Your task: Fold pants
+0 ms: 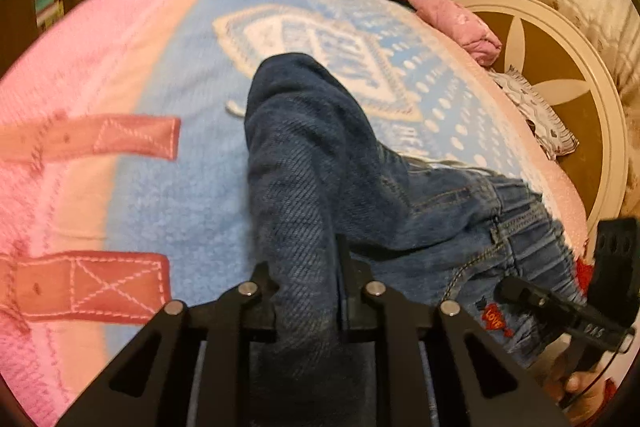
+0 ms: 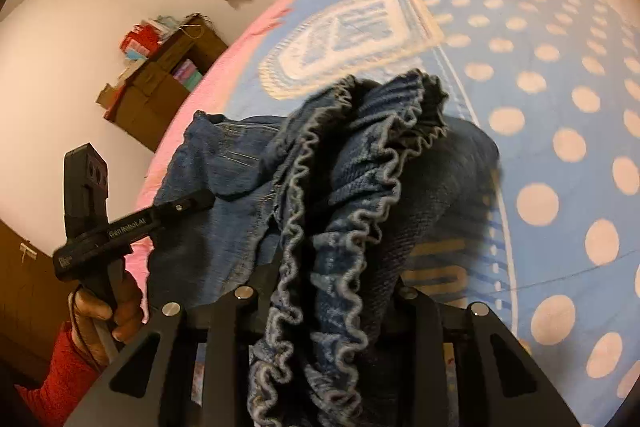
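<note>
Two grippers, left gripper (image 1: 308, 291) and right gripper (image 2: 336, 291), both clamped on jeans (image 1: 320, 163) with red "LOVE" patch (image 1: 493, 315).

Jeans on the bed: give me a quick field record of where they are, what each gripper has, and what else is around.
item: jeans, dark blue denim, ruffled elastic waistband
surface: bed blanket, pink and blue, white dots
left gripper: shut on a jeans leg
right gripper: shut on the waistband
jeans state: bunched, not yet folded, partly lifted
patch: red "LOVE" patch near the waist
also on bed: pink cushion at the far edge
fold progress: no fold visible
</note>
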A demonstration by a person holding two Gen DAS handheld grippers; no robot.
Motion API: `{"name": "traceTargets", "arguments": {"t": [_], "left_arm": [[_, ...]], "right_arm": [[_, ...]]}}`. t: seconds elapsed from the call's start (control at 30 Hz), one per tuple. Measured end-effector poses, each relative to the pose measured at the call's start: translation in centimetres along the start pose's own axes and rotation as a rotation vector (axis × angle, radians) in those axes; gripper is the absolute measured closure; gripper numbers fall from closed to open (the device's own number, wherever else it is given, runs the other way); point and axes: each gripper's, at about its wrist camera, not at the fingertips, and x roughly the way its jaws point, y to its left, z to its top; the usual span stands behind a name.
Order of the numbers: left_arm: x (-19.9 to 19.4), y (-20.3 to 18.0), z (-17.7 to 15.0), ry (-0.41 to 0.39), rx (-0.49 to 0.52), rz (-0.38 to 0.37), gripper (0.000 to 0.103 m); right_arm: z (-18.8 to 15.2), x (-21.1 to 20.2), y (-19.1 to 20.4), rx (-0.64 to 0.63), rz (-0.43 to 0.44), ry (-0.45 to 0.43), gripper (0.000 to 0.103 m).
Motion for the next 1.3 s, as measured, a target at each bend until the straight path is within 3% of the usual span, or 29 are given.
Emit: {"name": "traceTargets", "arguments": {"t": [0.13, 0.37, 0.7, 0.97, 1.3], "left_arm": [[-2.0, -0.8, -0.2, -0.051, -0.002, 0.005, 0.084], [-3.1, -1.0, 0.0, -0.047, -0.011, 0.063, 0.084], [-4.8, -0.3, 5.4, -0.142, -0.034, 0.119, 0.084], [-4.5, 1.1, 9.3, -0.204, -0.071, 0.168, 0.084], [-2.3, 1.9, 9.7, -0.204, -0.096, 0.163, 0.084]], "right_arm": [[0.8, -1.8, 1.1, -0.019, 0.022, -0.024, 0.069], [0.7, -3.2, 2.9, -0.054, 0.052, -0.031, 0.069], [5.7, -2.1, 5.2, -0.13, 0.084, -0.069, 0.069], [10.1, 0.0, 6.9, -0.189, 0.097, -0.094, 0.069], [10.7, 1.1, 6.9, -0.206, 0.093, -0.106, 0.069]]}}
